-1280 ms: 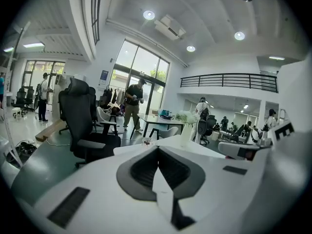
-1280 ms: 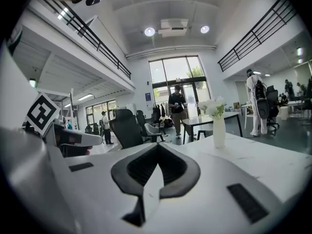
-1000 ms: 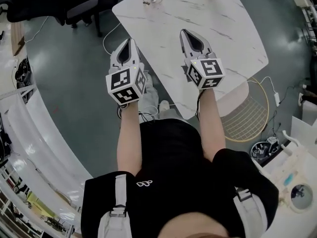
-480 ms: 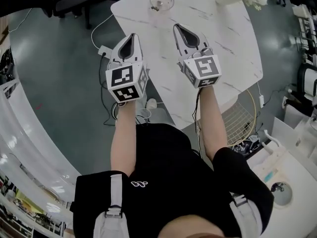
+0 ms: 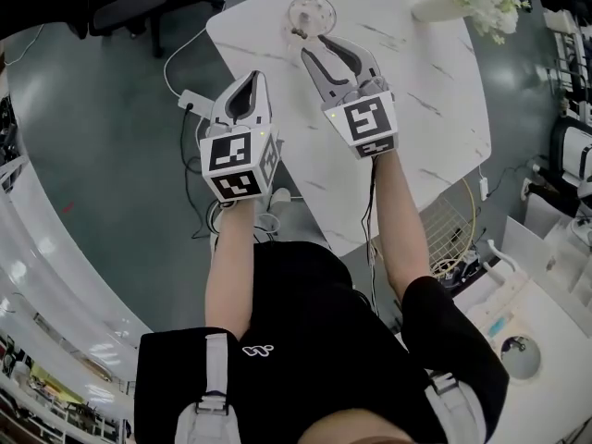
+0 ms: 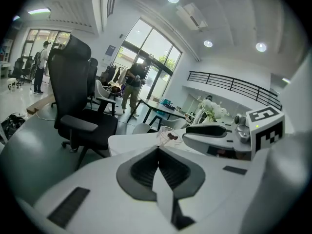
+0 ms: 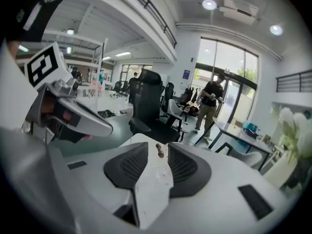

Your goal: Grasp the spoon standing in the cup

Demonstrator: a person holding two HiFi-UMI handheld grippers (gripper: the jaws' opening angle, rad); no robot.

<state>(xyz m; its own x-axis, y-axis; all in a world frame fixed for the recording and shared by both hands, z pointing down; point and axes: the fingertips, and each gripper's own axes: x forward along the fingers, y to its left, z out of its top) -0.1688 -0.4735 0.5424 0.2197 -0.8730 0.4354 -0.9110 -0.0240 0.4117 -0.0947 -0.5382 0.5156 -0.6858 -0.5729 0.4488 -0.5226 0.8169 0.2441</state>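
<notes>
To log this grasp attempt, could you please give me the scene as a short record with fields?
table: white marble
target: spoon standing in clear cup
right gripper: open, jaws just opening, nothing between them, spoon ahead of tips
left gripper: shut, empty
progress: spoon not yet grasped

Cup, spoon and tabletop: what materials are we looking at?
Cup: clear glass or plastic, see-through with bright glints; can't tell which.
Spoon: brown matte handle end, likely wood.
Tabletop: white, smooth, grey veins; marble or marble-look laminate.
</notes>
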